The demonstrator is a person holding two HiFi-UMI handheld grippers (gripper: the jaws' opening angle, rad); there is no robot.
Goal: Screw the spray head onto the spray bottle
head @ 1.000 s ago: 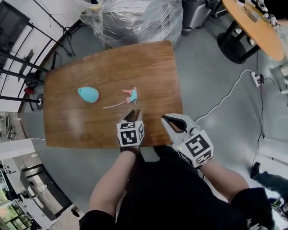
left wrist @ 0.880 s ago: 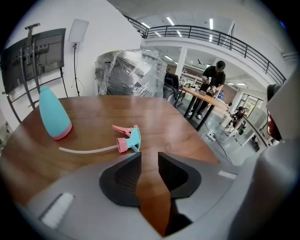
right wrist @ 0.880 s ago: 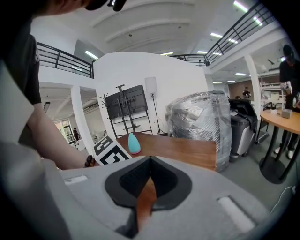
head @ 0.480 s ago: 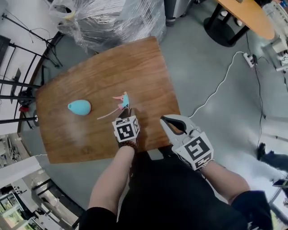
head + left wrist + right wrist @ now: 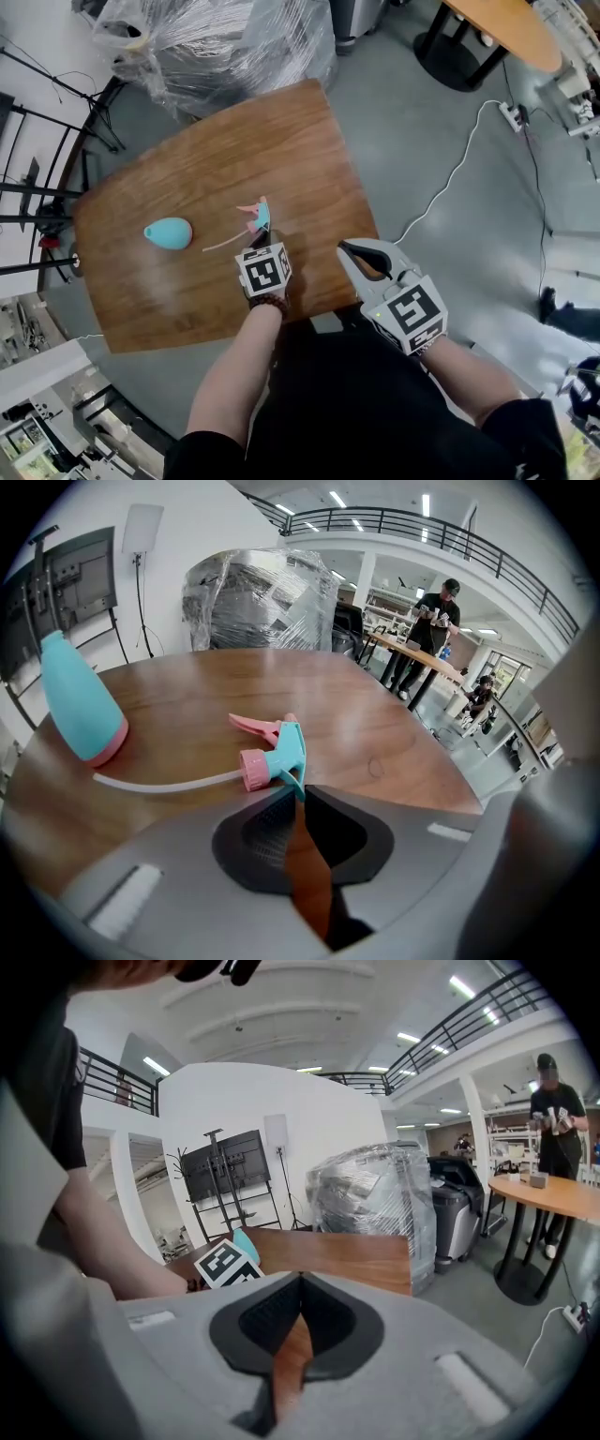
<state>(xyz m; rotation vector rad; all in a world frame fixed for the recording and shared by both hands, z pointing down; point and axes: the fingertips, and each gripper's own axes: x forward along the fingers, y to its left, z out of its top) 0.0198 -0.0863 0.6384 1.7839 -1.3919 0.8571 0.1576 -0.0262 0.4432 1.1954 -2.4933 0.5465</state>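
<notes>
A teal, egg-shaped spray bottle (image 5: 169, 232) (image 5: 80, 705) with a pink neck lies on its side at the left of the wooden table (image 5: 281, 141). The teal and pink spray head (image 5: 255, 214) (image 5: 277, 752) lies at mid-table, its clear tube (image 5: 159, 782) trailing left. My left gripper (image 5: 259, 238) (image 5: 300, 794) is at the head's near side. Its jaws are closing, and the tips pinch the teal lower corner of the head. My right gripper (image 5: 345, 249) (image 5: 299, 1283) hovers shut and empty over the table's near right edge.
A large plastic-wrapped bundle (image 5: 216, 47) stands beyond the table's far edge. Black stands (image 5: 37, 187) line the left side. A round orange table (image 5: 506, 28), a white cable (image 5: 450, 178) and a power strip (image 5: 513, 114) are on the right. A person (image 5: 433, 621) stands far off.
My left gripper has moved forward to the spray head and its jaws have narrowed onto the head's teal corner. The right gripper has stayed where it was.
</notes>
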